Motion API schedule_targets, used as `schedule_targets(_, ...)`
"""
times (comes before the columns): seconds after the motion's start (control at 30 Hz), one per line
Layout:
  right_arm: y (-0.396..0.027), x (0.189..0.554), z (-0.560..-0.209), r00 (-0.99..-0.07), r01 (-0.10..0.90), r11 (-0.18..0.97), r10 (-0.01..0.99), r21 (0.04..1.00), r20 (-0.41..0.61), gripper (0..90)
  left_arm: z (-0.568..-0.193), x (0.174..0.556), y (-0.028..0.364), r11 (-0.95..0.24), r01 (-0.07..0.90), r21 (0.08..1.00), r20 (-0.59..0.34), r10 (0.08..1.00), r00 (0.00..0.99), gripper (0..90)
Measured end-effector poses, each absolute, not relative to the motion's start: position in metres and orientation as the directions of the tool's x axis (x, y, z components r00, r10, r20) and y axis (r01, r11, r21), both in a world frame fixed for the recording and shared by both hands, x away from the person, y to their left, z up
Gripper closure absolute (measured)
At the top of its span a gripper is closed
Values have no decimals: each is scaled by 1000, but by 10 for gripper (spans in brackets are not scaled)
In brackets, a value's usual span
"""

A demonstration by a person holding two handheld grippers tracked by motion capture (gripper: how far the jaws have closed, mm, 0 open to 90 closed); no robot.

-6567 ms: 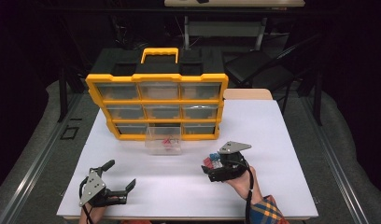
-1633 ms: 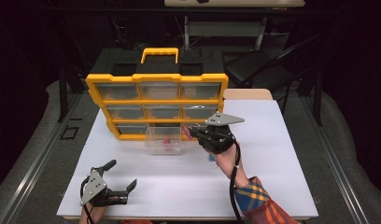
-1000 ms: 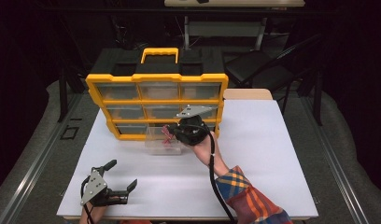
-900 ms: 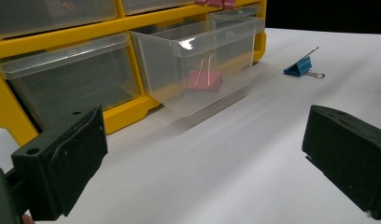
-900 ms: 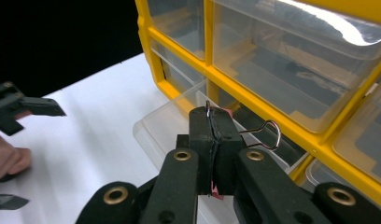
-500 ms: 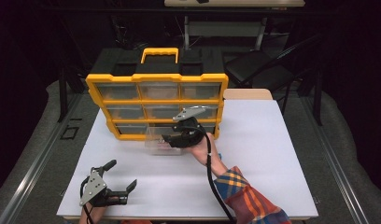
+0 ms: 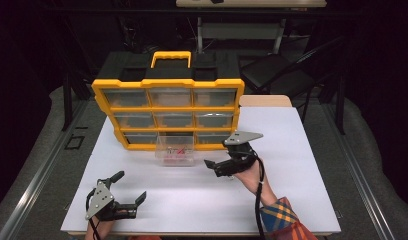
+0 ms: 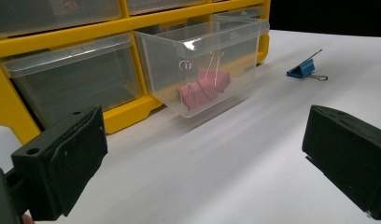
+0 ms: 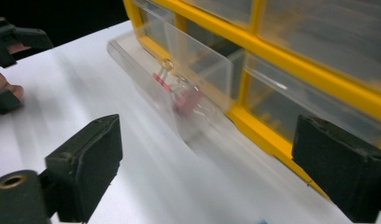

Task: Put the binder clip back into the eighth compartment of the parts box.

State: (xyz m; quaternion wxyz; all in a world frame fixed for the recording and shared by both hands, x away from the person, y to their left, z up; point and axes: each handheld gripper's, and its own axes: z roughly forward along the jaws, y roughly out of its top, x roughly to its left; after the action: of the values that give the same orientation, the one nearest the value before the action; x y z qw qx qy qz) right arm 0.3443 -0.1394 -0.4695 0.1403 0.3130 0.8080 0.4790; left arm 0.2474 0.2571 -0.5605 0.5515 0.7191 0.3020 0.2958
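Right claw [image 7: 218,166] hangs over the white desk [image 7: 302,165] just right of the pulled-out clear drawer [image 7: 175,152], jaws wide after just opening, nothing between them. Red binder clips [image 8: 203,87] lie inside that drawer; a blue clip [image 8: 303,70] sits on the desk, apparently nearby. Left claw [image 7: 128,189] rests wide and empty at the near edge.

Clear drawer [image 7: 175,150] pulled out of yellow organizer [image 7: 168,111] — red binder clips [image 8: 203,87] inside.
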Motion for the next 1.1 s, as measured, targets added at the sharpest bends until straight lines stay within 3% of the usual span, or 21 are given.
schedule_targets(0.3, -177, 330, -492, -760, 379, 331, 644, 864, 87, 1, -561, 248, 257, -204, 108, 973, 88, 760, 644, 0)
schedule_targets(0.8, -204, 317, -510, -741, 356, 367, 671, 859, 21, 0, -560, 246, 256, -210, 101, 972, 96, 754, 650, 0)
schedule_targets(1.0, -201, 323, -520, -745, 348, 429, 666, 834, -31, 44, -560, 248, 256, -210, 104, 972, 93, 754, 650, 0)
schedule_targets(1.1, -199, 324, -523, -745, 340, 452, 665, 825, -57, 108, -560, 247, 256, -207, 101, 973, 93, 754, 650, 0)
